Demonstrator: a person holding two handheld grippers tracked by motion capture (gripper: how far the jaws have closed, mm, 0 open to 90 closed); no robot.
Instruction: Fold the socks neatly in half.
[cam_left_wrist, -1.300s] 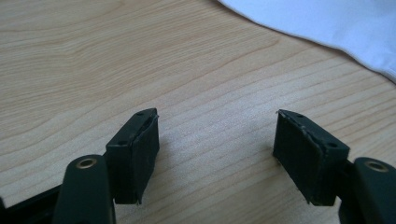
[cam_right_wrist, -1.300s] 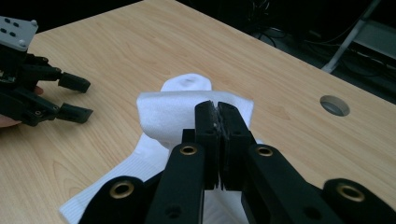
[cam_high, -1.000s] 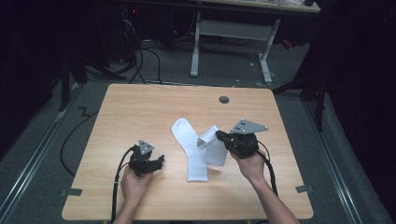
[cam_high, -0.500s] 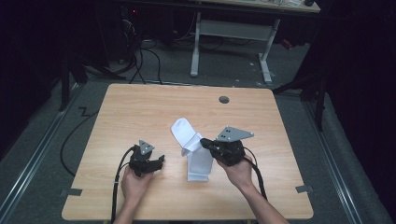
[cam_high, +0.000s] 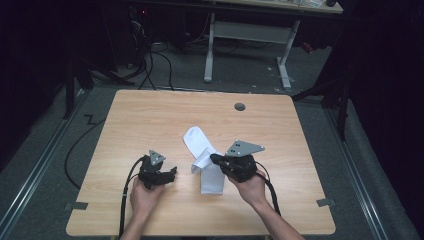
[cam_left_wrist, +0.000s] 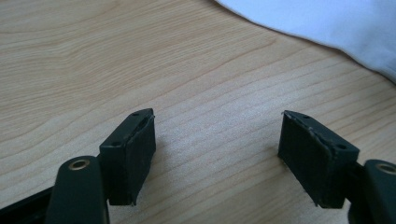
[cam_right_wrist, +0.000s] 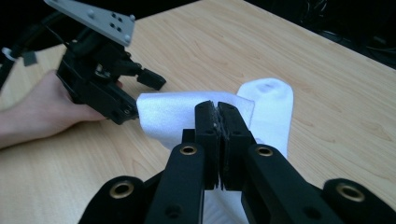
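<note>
place: lab or recording workroom | tabletop (cam_high: 150, 120): light wood with a round cable hole (cam_high: 240, 106) | floor (cam_high: 240, 75): grey carpet, dark cables (cam_high: 155, 65) trailing across it | behind: white-legged desk frame (cam_high: 247, 37), black stands (cam_high: 70, 85) | surroundings: unlit and dark

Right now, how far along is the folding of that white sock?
Partly done, by the look of it. The white sock lies mid-table, one end already lifted and doubled toward the other. In hand: the right gripper is shut on the raised flap, carrying it over. The left gripper sits on bare wood beside the sock, jaws just opened, nothing between them. Left: laying the flap flat and letting go.
</note>
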